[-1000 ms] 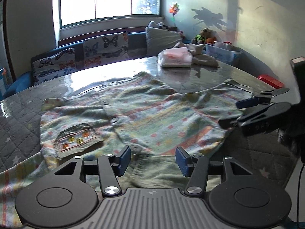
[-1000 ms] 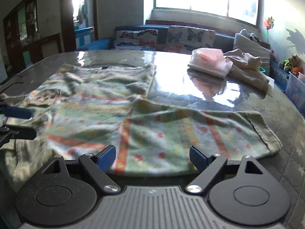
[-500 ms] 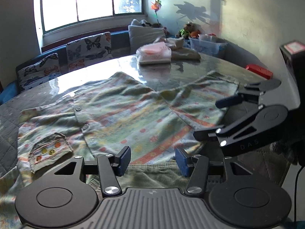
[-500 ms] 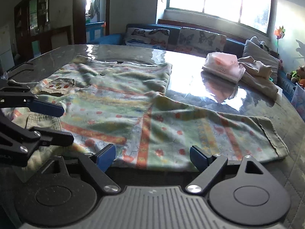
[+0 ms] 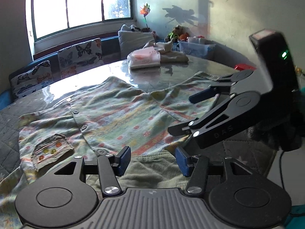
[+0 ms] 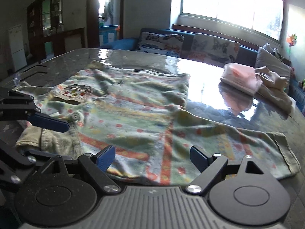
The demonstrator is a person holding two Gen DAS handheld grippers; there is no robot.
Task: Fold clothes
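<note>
Striped shirt (image 6: 144, 118) lies spread on glossy table (image 6: 209, 76).

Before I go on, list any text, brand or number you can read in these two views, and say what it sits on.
"DAS": embossed on the black arm of the right tongs, seen in the left wrist view.
Red print on the clear plastic-wrapped white and pink pack on the glossy table: too small and blurred to read.
Small logo on the ribbed grey housing of the left tongs: a mark, no letters legible.
</note>
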